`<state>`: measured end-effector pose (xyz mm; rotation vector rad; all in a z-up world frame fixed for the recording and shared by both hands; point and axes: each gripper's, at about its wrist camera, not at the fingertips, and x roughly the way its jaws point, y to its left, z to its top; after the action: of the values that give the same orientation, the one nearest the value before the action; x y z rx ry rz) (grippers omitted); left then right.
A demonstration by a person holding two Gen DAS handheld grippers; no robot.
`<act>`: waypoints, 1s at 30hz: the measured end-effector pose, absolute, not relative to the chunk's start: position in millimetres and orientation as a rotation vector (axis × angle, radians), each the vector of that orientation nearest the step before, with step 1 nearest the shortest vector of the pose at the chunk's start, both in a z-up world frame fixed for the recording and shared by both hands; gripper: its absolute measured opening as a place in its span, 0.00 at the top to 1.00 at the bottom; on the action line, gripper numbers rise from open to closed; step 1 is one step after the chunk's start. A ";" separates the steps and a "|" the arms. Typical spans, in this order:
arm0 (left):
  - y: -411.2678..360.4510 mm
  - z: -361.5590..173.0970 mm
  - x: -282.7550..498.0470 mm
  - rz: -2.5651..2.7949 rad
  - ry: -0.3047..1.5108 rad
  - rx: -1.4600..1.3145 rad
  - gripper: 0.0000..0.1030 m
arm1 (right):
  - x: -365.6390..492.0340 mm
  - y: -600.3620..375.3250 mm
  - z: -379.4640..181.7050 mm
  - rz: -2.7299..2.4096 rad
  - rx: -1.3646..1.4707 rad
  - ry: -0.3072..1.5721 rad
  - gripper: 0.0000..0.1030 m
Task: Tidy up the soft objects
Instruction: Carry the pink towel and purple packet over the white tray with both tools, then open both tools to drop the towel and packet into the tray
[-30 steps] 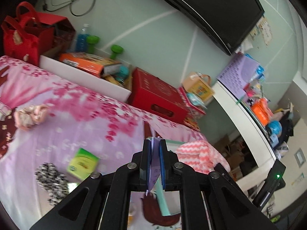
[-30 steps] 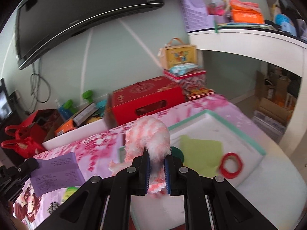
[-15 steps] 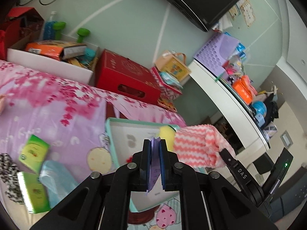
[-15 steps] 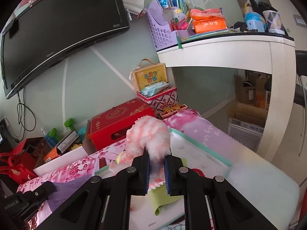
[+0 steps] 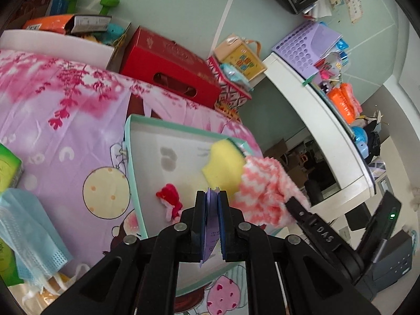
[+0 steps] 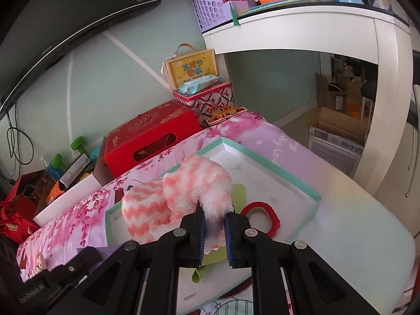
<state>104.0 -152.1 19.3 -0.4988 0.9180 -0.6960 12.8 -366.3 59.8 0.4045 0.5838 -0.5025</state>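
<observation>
Both tongs have swung over the tray (image 5: 136, 141), now filling each frame's centre. Left tongs (image 5: 212, 197) pinch a purple paper (image 5: 210, 236); right tongs (image 6: 214, 215) clamp the fluffy cloth (image 6: 194, 183) above the tray, probably ready to drop it beside the sponge (image 5: 223, 165).

Bed sheet (image 5: 65, 120), pink floral with lilac cartoon print, is covering the surface. Lying directly on it: white tray (image 5: 168, 134) with teal rim, green packet (image 5: 8, 168) at left edge, light blue face mask (image 5: 26, 233) near it, partly overlapping another green packet.
</observation>
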 end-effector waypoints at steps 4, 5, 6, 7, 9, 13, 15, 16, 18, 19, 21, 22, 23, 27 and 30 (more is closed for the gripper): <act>-156.5 7.8 107.5 -0.660 0.939 -0.481 0.91 | 16.1 -366.0 53.8 -0.513 0.385 0.612 0.84; -156.7 4.1 108.7 -0.646 0.947 -0.479 0.91 | 17.0 -365.7 53.0 -0.519 0.373 0.618 0.84; -157.0 1.8 110.1 -0.636 0.955 -0.479 0.88 | 18.3 -364.7 52.9 -0.524 0.365 0.624 0.82; -156.7 -0.4 111.3 -0.621 0.964 -0.474 0.86 | 19.1 -364.1 52.5 -0.529 0.357 0.628 0.81; -155.6 -3.9 113.3 -0.600 0.978 -0.458 0.74 | 19.6 -364.0 52.0 -0.533 0.351 0.633 0.63; -153.8 -6.7 114.4 -0.552 1.002 -0.417 0.46 | 19.5 -363.5 51.1 -0.532 0.346 0.640 0.40; -152.0 -4.0 114.0 -0.547 0.998 -0.415 0.38 | 20.4 -362.7 50.8 -0.536 0.336 0.647 0.34; -151.3 -1.4 113.2 -0.541 0.989 -0.406 0.32 | 21.0 -362.2 50.1 -0.539 0.329 0.652 0.31; -150.2 2.8 112.7 -0.528 0.975 -0.388 0.30 | 22.8 -361.5 49.0 -0.549 0.311 0.662 0.19; -149.7 4.1 112.7 -0.523 0.971 -0.382 0.28 | 23.4 -360.9 48.6 -0.553 0.302 0.667 0.17; -146.9 6.1 113.0 -0.507 0.967 -0.376 0.23 | 25.7 -359.8 46.9 -0.562 0.283 0.684 0.07; -145.7 6.6 113.5 -0.498 0.967 -0.374 0.18 | 27.1 -359.4 45.6 -0.563 0.276 0.695 0.04; -144.0 6.7 114.0 -0.484 0.967 -0.371 0.16 | 28.2 -359.0 44.3 -0.562 0.271 0.704 0.00; -136.4 7.0 115.6 -0.418 0.964 -0.353 0.13 | 31.4 -358.3 40.2 -0.557 0.264 0.734 0.00; -132.3 6.0 117.9 -0.369 0.968 -0.336 0.05 | 33.2 -358.1 36.1 -0.553 0.262 0.759 0.00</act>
<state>117.9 -132.3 6.0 -0.3362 0.9677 -0.3692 33.2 -358.1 36.1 0.2615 0.7585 -0.5530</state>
